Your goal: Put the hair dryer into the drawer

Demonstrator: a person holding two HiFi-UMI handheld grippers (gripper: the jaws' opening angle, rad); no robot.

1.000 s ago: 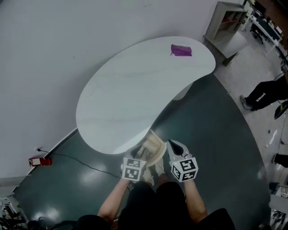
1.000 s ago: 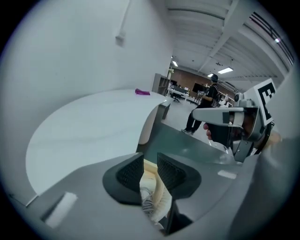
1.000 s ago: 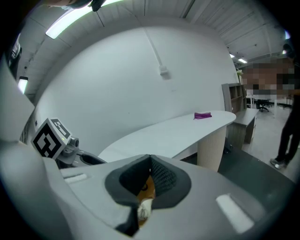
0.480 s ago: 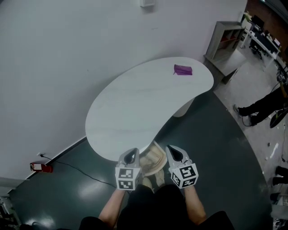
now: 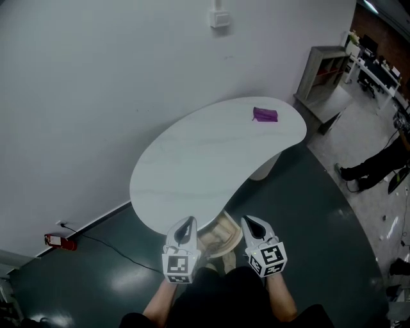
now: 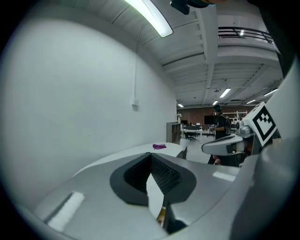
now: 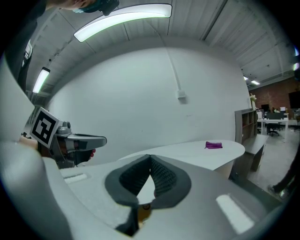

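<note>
No hair dryer shows in any view. My left gripper (image 5: 187, 224) and right gripper (image 5: 253, 223) hang side by side at the near end of the white curved table (image 5: 192, 154), both pointing roughly level toward it. Each is shut, with nothing between the pads: the left gripper (image 6: 151, 154) and the right gripper (image 7: 150, 157) both have their tips meeting. Between and below them, under the table's near edge, sits a beige wooden thing (image 5: 220, 234); I cannot tell whether it is a drawer. A small purple object (image 5: 265, 114) lies at the table's far end.
A plain white wall runs behind the table, with a small box (image 5: 220, 14) mounted high. On the dark floor at the left lies a red object (image 5: 56, 241) with a cable. A shelf unit (image 5: 323, 67) and a person's legs (image 5: 378, 163) are at the right.
Both grippers have risen from down beside the beige thing, the left one more, and now point toward the table. The head view has lifted, showing more wall.
</note>
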